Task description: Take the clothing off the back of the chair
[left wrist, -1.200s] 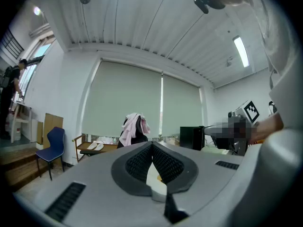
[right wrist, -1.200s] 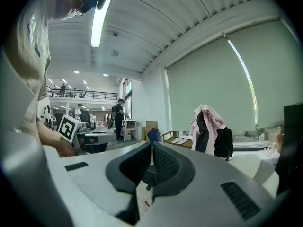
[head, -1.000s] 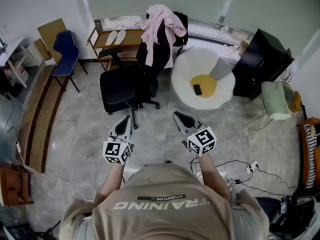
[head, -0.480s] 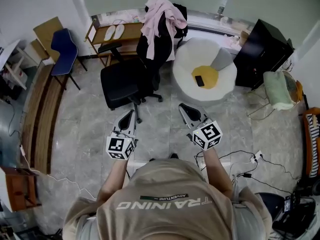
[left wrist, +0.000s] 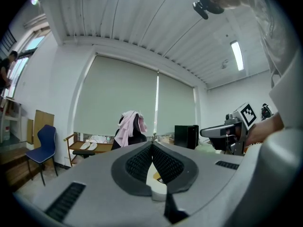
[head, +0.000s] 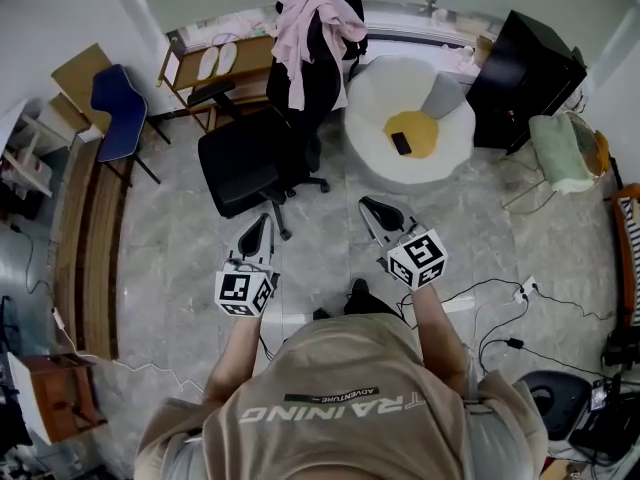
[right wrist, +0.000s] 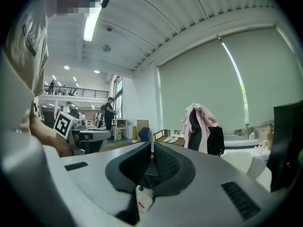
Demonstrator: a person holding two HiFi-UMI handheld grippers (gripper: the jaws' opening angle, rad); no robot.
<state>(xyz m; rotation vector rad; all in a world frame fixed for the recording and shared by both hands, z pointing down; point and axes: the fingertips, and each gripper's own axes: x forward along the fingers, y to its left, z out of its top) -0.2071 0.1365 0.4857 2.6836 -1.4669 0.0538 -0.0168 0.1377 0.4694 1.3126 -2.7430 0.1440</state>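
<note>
Walking in on the chair (head: 250, 158) now, nearer than a second ago, with a shoe (head: 357, 290) stepping out ahead below the chest. Carrying the left gripper (head: 258, 224) and right gripper (head: 370, 208) forward side by side, roughly level, aimed toward the seat. Keeping both pairs of jaws pressed together, with nothing caught in either.

No contact yet. Still well apart from the pink garment (head: 305, 18), draped over the top of the chair back, on the far side of the seat from here. Reading that for the task: approach only, nothing lifted so far. Probably more ground to cover, and then a need to spread the jaws before any grab at the cloth.

Counting up now:
- Two grippers.
- One black office chair.
- One pink garment on its back.
- What looks like one dark garment (right wrist: 217, 141) hanging beside the pink one, hard to separate from the black backrest.
- One blue chair (head: 115, 103) off to the left.
- One white seat (head: 375, 158) to the right, round, carrying one yellow cushion (head: 420, 128) and one phone (head: 401, 144).
- Two slippers (head: 208, 63), lying together on the one wooden shelf (head: 168, 60) behind the chair.
</note>
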